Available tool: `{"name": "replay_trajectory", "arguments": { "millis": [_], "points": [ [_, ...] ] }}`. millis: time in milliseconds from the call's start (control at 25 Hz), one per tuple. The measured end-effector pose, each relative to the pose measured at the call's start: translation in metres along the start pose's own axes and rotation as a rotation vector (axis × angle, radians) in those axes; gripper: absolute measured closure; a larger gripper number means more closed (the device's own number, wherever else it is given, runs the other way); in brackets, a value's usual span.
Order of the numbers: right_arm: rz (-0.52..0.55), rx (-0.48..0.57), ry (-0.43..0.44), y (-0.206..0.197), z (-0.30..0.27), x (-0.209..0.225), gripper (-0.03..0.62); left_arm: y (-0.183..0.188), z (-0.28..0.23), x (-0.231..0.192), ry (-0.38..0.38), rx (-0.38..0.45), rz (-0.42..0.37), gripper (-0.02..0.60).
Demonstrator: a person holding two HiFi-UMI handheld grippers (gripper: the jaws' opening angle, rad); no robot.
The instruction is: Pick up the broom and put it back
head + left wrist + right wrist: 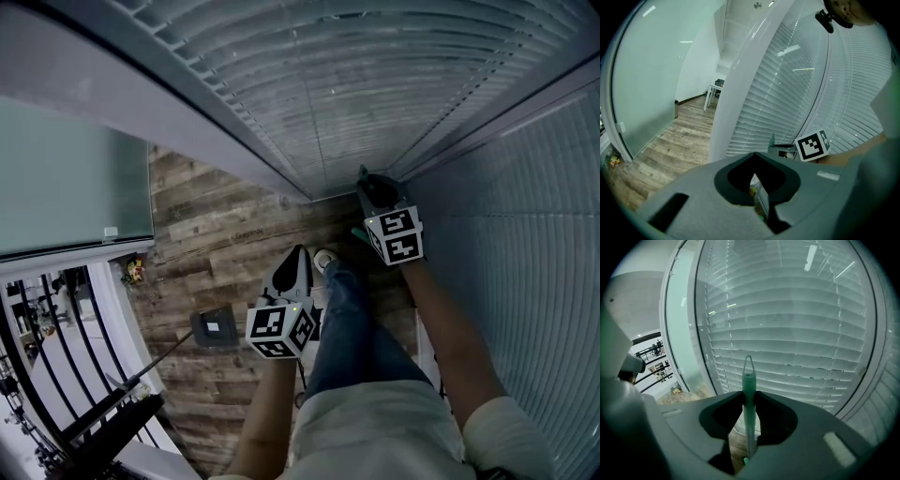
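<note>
The broom shows as a pale green handle (748,404) with a hanging loop on top, standing upright between the jaws of my right gripper (749,392), which is shut on it. In the head view my right gripper (367,180) points into the corner where the two walls of blinds meet, and a short green piece of the handle (359,234) shows beside its marker cube. The broom's head is hidden. My left gripper (300,253) hovers over the wooden floor near the person's shoe, its tips together and nothing held. The left gripper (754,157) looks toward the right gripper's cube (813,145).
White slatted blinds (375,84) close off the far and right sides. A frosted glass wall (66,178) stands at left, with a black railing (56,394) below it. A grey long-handled dustpan (216,328) lies on the wooden floor (216,244). The person's jeans leg (342,328) fills the centre.
</note>
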State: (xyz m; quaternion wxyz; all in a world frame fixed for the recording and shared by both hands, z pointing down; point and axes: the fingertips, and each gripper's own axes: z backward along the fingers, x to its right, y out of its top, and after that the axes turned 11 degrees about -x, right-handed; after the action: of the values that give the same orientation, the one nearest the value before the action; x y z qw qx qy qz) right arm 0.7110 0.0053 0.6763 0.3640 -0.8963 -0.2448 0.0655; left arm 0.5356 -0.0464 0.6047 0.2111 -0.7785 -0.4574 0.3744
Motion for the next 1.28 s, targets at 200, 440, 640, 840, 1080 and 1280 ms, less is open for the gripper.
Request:
{"name": "replay_trajectory", "arguments": {
  "millis": [200, 440, 640, 840, 1080, 1280],
  "points": [
    [-0.007, -0.002, -0.003, -0.003, -0.009, 0.006, 0.501, -0.005, -0.006, 0.001, -0.002, -0.002, 0.0, 0.575],
    [-0.008, -0.006, -0.006, -0.004, -0.02, 0.012, 0.502, -0.009, -0.016, -0.001, -0.001, -0.009, 0.001, 0.575],
    [-0.009, -0.004, 0.004, -0.012, -0.023, 0.013, 0.5, -0.014, -0.021, 0.001, -0.003, -0.008, -0.006, 0.575],
    [-0.012, -0.006, 0.02, -0.013, -0.027, 0.011, 0.462, -0.013, -0.024, 0.001, -0.004, -0.009, -0.006, 0.575],
    [-0.016, -0.002, 0.005, -0.008, -0.017, 0.012, 0.436, -0.008, -0.017, 0.006, -0.008, -0.01, -0.01, 0.575],
    [-0.036, 0.018, -0.008, -0.001, 0.005, 0.012, 0.436, -0.003, -0.009, 0.013, -0.012, -0.008, -0.013, 0.575]
  ]
}}
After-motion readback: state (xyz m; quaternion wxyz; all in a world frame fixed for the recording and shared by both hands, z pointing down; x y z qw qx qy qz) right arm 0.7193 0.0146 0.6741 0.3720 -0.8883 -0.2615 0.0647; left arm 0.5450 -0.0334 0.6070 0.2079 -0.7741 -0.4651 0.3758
